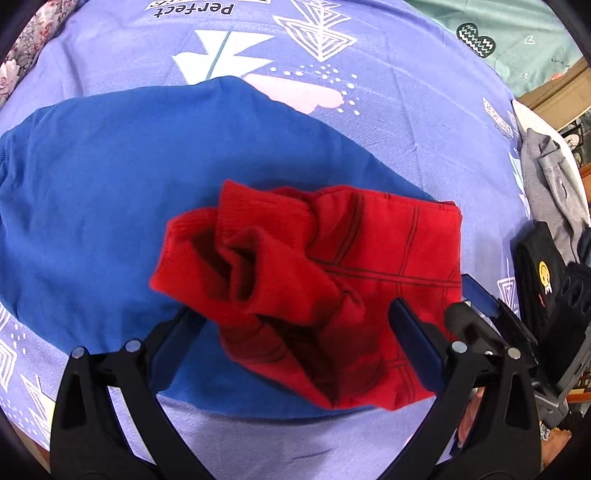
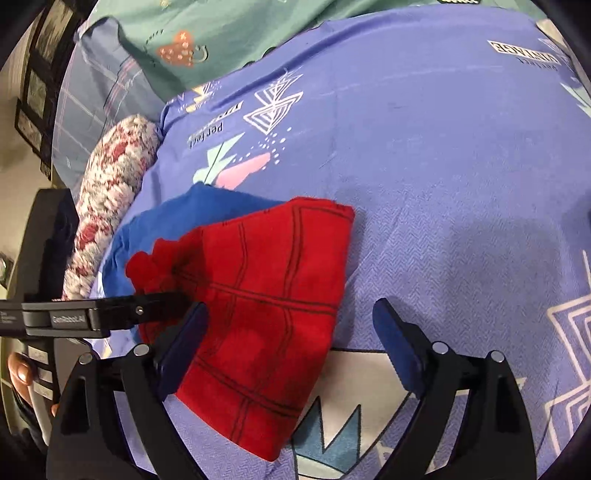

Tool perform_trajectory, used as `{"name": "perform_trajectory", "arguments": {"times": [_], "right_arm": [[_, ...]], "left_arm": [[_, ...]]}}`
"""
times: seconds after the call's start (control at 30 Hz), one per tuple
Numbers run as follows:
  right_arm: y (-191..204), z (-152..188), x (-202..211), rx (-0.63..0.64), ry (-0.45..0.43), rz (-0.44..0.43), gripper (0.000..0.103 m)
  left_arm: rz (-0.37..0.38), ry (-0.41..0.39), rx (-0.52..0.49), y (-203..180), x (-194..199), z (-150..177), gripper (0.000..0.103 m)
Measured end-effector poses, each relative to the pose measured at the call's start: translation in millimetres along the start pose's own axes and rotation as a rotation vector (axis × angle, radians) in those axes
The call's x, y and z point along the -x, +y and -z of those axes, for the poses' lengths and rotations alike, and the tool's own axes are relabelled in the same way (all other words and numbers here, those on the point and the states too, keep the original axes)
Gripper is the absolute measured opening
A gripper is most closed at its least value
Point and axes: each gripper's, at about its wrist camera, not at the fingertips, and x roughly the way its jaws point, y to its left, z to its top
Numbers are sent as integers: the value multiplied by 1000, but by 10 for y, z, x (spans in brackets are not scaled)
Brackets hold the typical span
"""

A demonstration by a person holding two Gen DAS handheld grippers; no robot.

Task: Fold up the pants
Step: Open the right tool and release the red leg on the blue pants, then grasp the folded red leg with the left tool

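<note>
One pair of red pants (image 1: 314,280), marked with thin dark grid lines, lies bunched into a thick, rumpled bundle on the bed. In the left wrist view it sits directly ahead of the left tongs (image 1: 295,332), its near edge running between their two blue-padded fingers (image 1: 413,343); the ribbed cuffs and a dark open fold face the left finger. The left tongs are spread wide, with the cloth between the pads but not pinched by them.

In the right wrist view the same red pants (image 2: 266,306) lie ahead and to the left of the right tongs (image 2: 291,332). The left pad overlaps the bundle's edge, whether touching it I cannot tell, while the right pad (image 2: 395,339) stands over bare sheet, apart from the cloth. The right tongs are spread wide and hold nothing.

Under the bundle, and reaching beyond it away from the left tongs, lies one blue garment (image 1: 110,192), spread flat. Both rest on a lavender bed sheet (image 1: 424,110) printed with white geometric shapes and the word "Perfect".

To the right of the left tongs sit one grey garment (image 1: 550,177) and one black garment (image 1: 535,277) with a yellow smiley face. Far left of the right tongs lies one floral rolled pillow (image 2: 110,206), with one green sheet (image 2: 221,33) beyond it.
</note>
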Motion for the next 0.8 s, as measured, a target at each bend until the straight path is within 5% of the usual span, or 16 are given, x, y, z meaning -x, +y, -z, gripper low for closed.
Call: {"name": "perform_trajectory", "arguments": {"times": [0.33, 0.5, 0.53, 0.57, 0.67, 0.8], "right_arm": [[42, 32, 43, 28, -9, -40, 90], [44, 29, 37, 33, -6, -37, 90], [38, 29, 37, 30, -6, -36, 90], [29, 28, 38, 26, -6, -37, 90], [10, 23, 36, 14, -8, -37, 90], [12, 27, 29, 15, -7, -39, 90]], "left_arm": [[67, 22, 109, 44, 33, -82, 101], [12, 19, 95, -14, -90, -98, 98], [-9, -7, 75, -43, -70, -82, 90], [-27, -23, 60, -55, -52, -76, 69], [-64, -46, 34, -26, -25, -63, 40], [-28, -50, 32, 55, 30, -30, 33]]}}
